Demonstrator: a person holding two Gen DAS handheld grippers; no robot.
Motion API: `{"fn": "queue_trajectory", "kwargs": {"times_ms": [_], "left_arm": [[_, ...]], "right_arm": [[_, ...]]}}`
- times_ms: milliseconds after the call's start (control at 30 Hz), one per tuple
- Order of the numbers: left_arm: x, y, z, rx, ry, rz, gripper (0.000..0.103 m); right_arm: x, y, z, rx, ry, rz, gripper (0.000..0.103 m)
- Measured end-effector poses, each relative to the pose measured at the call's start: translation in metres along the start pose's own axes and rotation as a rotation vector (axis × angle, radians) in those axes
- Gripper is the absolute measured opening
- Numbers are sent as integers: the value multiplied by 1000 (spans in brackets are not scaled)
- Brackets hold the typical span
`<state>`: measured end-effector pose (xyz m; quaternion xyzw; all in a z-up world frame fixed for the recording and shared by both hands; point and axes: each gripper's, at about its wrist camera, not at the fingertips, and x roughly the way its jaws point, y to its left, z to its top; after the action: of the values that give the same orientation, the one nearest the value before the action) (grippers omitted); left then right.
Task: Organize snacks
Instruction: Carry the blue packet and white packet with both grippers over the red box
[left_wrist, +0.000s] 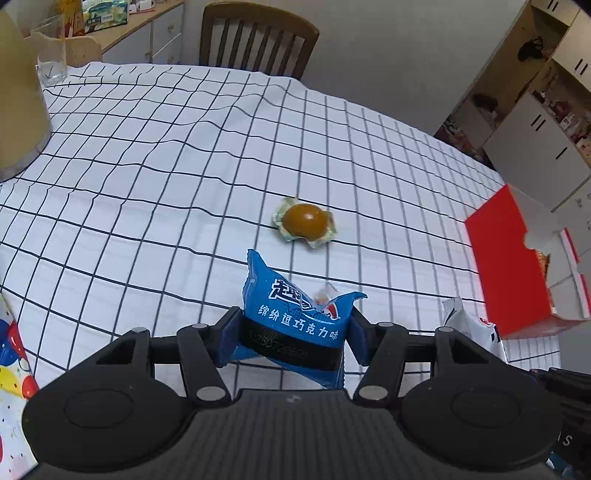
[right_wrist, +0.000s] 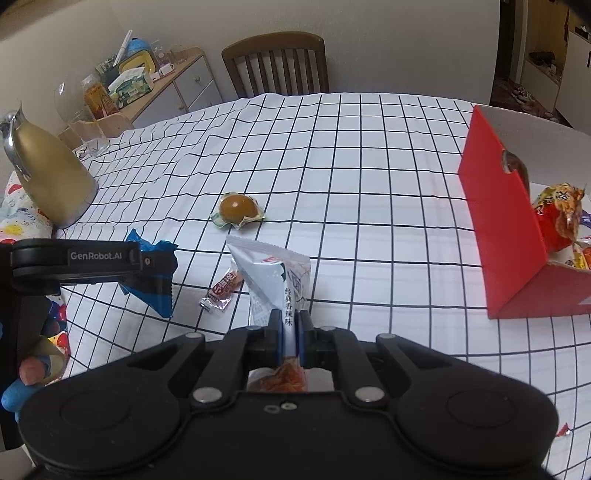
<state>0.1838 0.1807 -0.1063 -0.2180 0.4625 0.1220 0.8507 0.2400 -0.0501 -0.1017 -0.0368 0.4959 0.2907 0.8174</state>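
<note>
My left gripper (left_wrist: 293, 328) is shut on a blue snack packet (left_wrist: 295, 314) and holds it above the checked tablecloth; it also shows in the right wrist view (right_wrist: 153, 275). My right gripper (right_wrist: 290, 338) is shut on a white snack packet (right_wrist: 275, 282), whose end shows in the left wrist view (left_wrist: 476, 328). A brown egg in a clear wrapper (left_wrist: 304, 221) (right_wrist: 238, 208) lies on the cloth ahead. A small red-and-silver candy (right_wrist: 221, 290) lies between the grippers. A red box (right_wrist: 506, 236) (left_wrist: 506, 258) at the right holds several snacks (right_wrist: 557, 218).
A gold thermos (right_wrist: 48, 177) (left_wrist: 18, 103) stands at the left with a glass (left_wrist: 51, 55) behind it. A wooden chair (left_wrist: 258, 37) stands at the table's far edge. A balloon-print bag (left_wrist: 11, 354) lies at the near left. A sideboard (right_wrist: 159, 88) with clutter is beyond.
</note>
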Motion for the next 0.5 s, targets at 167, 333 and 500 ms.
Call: {"fn": "queue_trajectory", "kwargs": {"times_ms": [167, 333, 500], "left_arm": [[-19, -22, -7, 35, -18, -34, 58], [-32, -46, -12, 65, -14, -70, 58], [-41, -74, -16, 104, -15, -94, 58]], "right_arm": [[-23, -10, -4, 11, -22, 13, 6], [-46, -22, -5, 29, -47, 17, 6], [-69, -37, -7, 24, -88, 9, 6]]}}
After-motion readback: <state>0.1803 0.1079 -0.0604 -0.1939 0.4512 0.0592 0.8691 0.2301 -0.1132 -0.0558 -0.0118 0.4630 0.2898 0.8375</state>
